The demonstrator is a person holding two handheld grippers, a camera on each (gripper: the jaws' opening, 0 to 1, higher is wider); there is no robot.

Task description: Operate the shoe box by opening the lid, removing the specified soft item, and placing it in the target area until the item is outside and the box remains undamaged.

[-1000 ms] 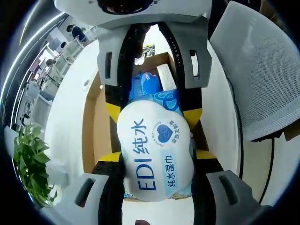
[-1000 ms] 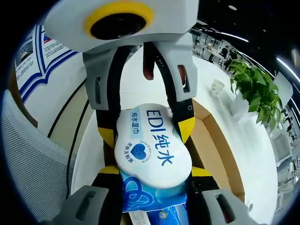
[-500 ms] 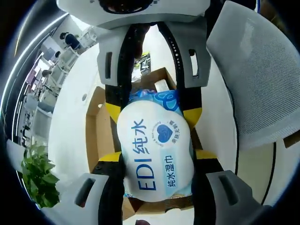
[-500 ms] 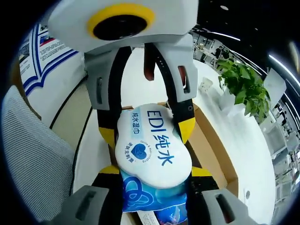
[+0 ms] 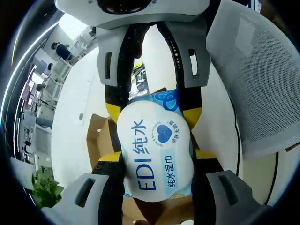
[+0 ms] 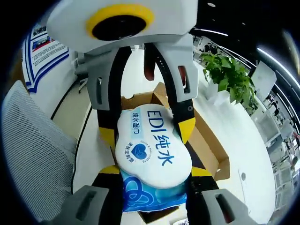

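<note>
A white and blue pack of wet wipes hangs in the air, held at both ends. My left gripper is shut on its near end, and my right gripper reaches in from the top, shut on the far end. In the right gripper view the same pack sits in my right gripper, with the left gripper clamped on it from above. The open cardboard shoe box lies below on the white table; its walls show behind the pack.
A grey mesh chair stands beside the table and also appears as a mesh chair at the left. A green plant sits on the table beyond the box. Desks and people fill the distant room.
Both grippers have risen with the pack held between them. The box now lies farther below and looks smaller, and the pack is clear of it.
</note>
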